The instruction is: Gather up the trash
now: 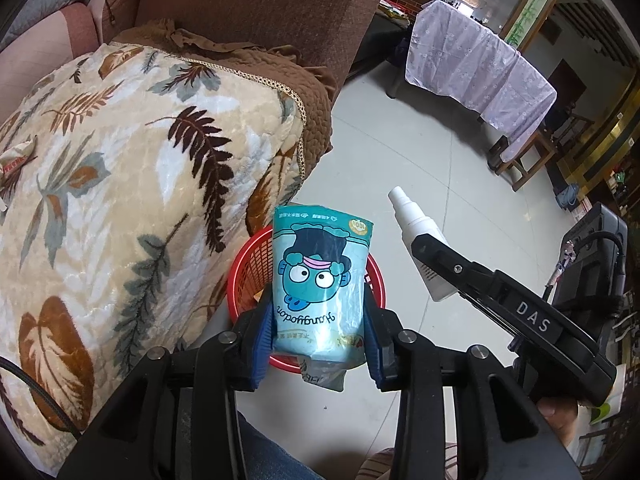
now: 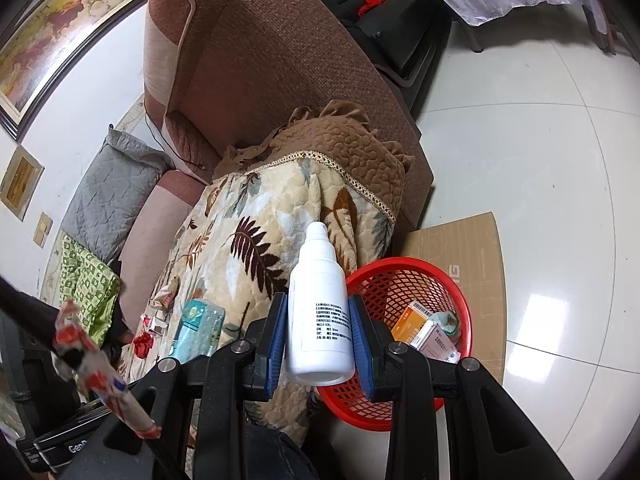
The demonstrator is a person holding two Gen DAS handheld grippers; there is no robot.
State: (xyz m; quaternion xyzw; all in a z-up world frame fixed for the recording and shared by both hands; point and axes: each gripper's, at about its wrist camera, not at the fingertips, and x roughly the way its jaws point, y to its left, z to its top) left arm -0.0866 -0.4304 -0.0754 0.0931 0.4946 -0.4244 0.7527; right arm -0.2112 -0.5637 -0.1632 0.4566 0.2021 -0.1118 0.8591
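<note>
My left gripper (image 1: 318,344) is pinching a light blue tissue pack (image 1: 320,280) between its blue pads (image 1: 262,344), which press on the pack's two long sides. The pack's print reads upside down to my camera: a blue cartoon face with round eyes and a pink headband, script lettering that looks like "hangyodon", and a small gold round badge marked "100" near the far edge. It hangs directly over the red mesh basket (image 1: 248,268) on the pale tile floor (image 1: 400,152), right beside the sofa's leaf-patterned blanket (image 1: 120,184).

My right gripper (image 2: 318,336) is clamped on a white plastic spray bottle (image 2: 318,320), nozzle pointing away from me. Its label carries several lines of small black print that I cannot read. In the left wrist view the same bottle pokes out of the other tool, whose black body bears the letters "DAS" (image 1: 532,316).

The basket sits just to the right of the bottle in the right wrist view and already holds an orange box (image 2: 412,318), a white box with a red band (image 2: 434,338) and something pale green. Under it lies a flat cardboard sheet (image 2: 460,236). On the blanket remain a teal blister-type pack (image 2: 198,330) and some red and white wrappers (image 2: 146,340).
</note>
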